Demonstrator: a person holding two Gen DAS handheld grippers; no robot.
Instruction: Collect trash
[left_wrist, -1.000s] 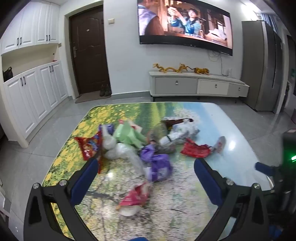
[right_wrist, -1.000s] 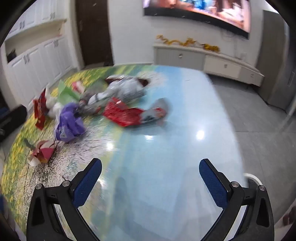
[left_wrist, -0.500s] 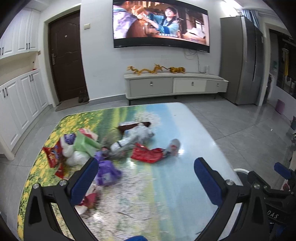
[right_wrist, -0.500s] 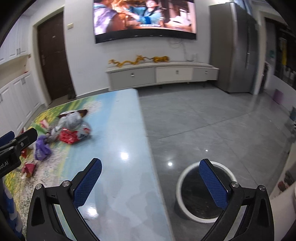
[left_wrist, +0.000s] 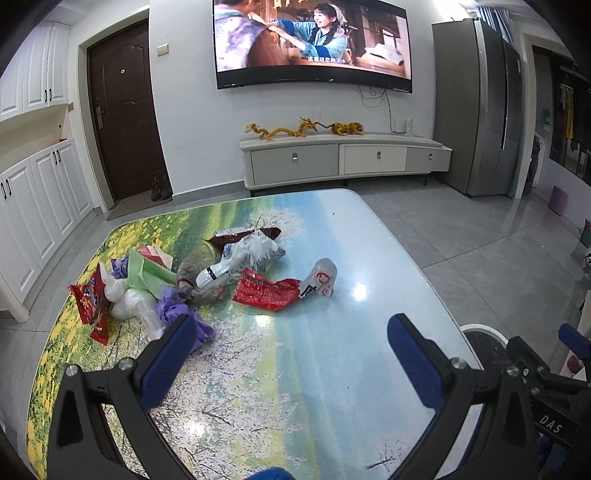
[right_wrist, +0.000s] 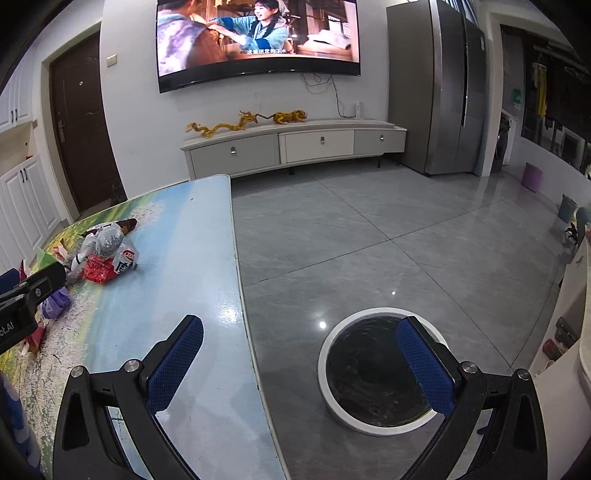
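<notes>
Both grippers stood wide and empty. From the left gripper (left_wrist: 288, 365), the trash lay ahead and to its left on the printed table (left_wrist: 332, 369): a purple bag (left_wrist: 173, 306) just beyond its left finger, a red snack wrapper (left_wrist: 266, 293) further ahead and near its centre line, with a white-and-red packet (left_wrist: 321, 277) touching that wrapper's right end. Behind these sat a clear crumpled bag (left_wrist: 255, 251), a green bag (left_wrist: 151, 271) and a red packet (left_wrist: 90, 299) far to the left.

The red snack wrapper's long axis ran roughly crosswise to the fingers, so a straight reach forward would probably meet it broadside.

The right gripper (right_wrist: 299, 363) straddled the table's edge, its right finger over the round bin (right_wrist: 369, 373) on the floor below and slightly ahead. The trash lay well off to its left, so the left gripper was judged the nearer for the next pick.

Much of the pile overlapped, so the count of pieces was hard to make out. The bin's depth and contents were dark and unclear, and the left view showed only its rim.
</notes>
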